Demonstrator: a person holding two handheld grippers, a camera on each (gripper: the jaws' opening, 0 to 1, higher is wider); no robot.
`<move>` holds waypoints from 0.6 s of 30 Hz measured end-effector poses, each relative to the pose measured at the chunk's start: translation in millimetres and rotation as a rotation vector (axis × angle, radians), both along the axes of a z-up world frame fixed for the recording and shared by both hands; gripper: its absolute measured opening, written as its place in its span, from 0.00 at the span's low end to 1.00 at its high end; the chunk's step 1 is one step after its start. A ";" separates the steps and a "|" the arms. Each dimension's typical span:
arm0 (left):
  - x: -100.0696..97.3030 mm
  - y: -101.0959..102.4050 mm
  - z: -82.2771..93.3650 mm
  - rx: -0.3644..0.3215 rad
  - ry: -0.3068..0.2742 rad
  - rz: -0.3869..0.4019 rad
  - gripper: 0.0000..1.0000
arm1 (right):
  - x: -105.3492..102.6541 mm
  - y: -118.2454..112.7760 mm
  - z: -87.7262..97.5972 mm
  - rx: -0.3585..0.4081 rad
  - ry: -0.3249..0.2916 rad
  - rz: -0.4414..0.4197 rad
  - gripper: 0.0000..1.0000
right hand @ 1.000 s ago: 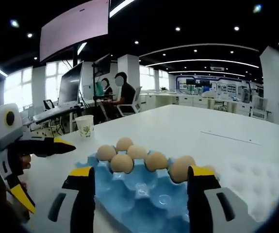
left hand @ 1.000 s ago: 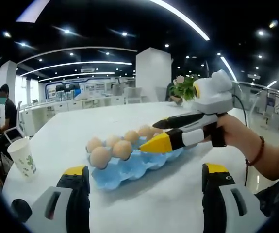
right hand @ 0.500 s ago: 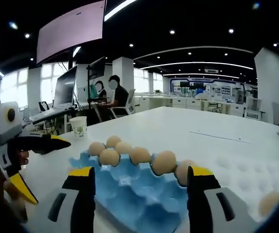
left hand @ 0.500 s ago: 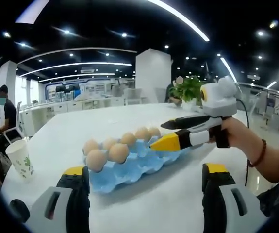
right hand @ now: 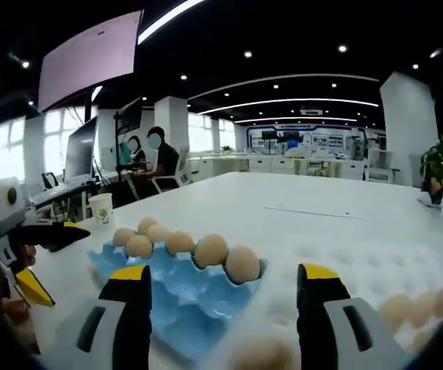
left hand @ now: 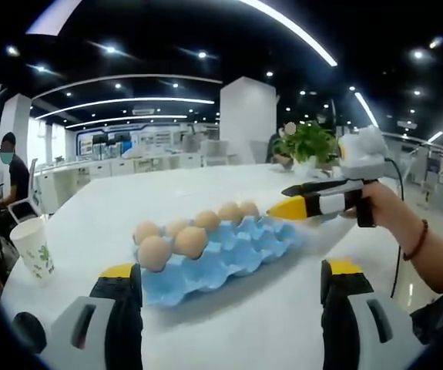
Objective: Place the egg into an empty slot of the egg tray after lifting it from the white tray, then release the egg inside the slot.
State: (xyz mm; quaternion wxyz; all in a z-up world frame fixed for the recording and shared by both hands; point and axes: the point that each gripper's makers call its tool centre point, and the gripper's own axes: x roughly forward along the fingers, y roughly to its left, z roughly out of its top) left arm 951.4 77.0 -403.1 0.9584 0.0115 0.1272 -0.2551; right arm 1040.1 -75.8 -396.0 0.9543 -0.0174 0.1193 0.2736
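Right gripper (right hand: 219, 324) jaws wide, empty — blue egg tray (right hand: 176, 289) left of centre, white tray (right hand: 360, 270) with eggs (right hand: 414, 307) lower right. Left gripper (left hand: 229, 324) also spread; paper cup (left hand: 35, 248) at far left.

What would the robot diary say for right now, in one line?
phase: reaching for next egg | left gripper: open, empty | right gripper: open, empty | blue moulded egg tray: six brown eggs | white tray: eggs left

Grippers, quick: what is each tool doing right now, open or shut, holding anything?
Left tool: open, empty, facing the blue moulded egg tray.
Right tool: open, empty.
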 end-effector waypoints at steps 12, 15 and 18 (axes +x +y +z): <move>1.2 0.7 1.7 0.003 -0.002 0.001 0.98 | 4.7 -33.1 2.3 0.013 0.000 -0.054 0.79; 1.2 1.1 1.2 0.004 0.000 0.001 0.98 | 7.4 -43.8 3.2 0.014 0.000 -0.084 0.79; 1.1 1.5 0.9 0.008 0.001 0.001 0.98 | 9.0 -51.0 4.3 0.021 0.000 -0.099 0.78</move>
